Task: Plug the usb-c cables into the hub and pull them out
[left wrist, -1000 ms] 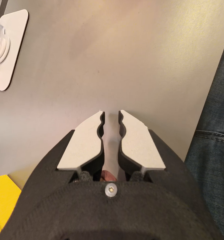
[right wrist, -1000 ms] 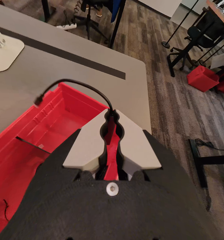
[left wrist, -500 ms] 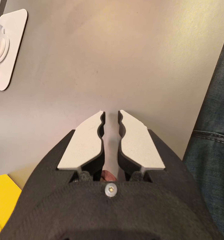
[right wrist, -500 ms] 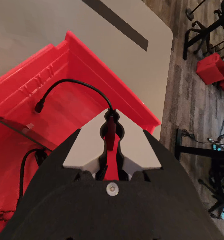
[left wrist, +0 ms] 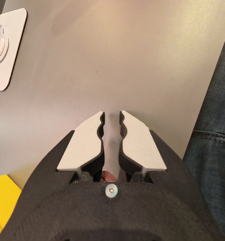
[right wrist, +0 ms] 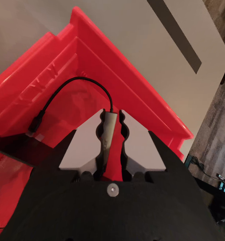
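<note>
Hub (right wrist: pixel 109 131), slim and dark, sits loosely between the right gripper (right wrist: pixel 111 110)'s slightly parted fingers over a red bin (right wrist: pixel 135 99), probably about to be dropped in. Its short black cable (right wrist: pixel 72 83) arcs leftward. Left gripper (left wrist: pixel 112 114) hovers narrow and empty above the grey table (left wrist: pixel 122 58).

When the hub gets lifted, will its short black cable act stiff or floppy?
Probably springy rather than limp: the cable holds a self-supporting arch from the hub between the right tongs. Its plug hangs at the free end, so it may swing. Thin, so likely light.
</note>
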A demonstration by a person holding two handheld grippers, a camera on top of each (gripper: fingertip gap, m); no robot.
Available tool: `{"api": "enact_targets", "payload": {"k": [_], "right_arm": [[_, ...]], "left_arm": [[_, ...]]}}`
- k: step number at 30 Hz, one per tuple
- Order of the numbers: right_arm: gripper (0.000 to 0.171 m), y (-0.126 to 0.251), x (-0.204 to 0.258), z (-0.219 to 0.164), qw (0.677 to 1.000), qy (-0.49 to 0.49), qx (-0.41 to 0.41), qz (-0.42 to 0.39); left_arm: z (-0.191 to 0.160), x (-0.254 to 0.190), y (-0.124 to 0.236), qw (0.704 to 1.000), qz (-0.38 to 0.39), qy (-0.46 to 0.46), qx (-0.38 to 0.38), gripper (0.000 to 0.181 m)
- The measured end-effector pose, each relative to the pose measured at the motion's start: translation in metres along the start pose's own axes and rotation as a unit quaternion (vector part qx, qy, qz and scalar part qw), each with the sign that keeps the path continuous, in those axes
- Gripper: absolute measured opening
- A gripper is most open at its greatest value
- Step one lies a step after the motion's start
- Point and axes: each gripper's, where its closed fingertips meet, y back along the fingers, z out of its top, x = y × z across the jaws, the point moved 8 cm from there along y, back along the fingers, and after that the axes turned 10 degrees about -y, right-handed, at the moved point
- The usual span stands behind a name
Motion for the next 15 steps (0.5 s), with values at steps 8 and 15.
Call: {"api": "enact_targets", "payload": {"k": [8, 15], "right_arm": [[0.053, 0.023, 0.003, 0.008, 0.998, -0.032, -0.035, 0.047], [0.055, 0.065, 0.007, 0.019, 0.991, -0.042, -0.13, 0.005]], "left_arm": [[0.002, 0.014, 0.014, 1.0, 0.026, 0.004, 0.004, 0.035], [-0.006, 0.076, 0.081, 0.987, 0.152, 0.043, -0.01, 0.036]]}}
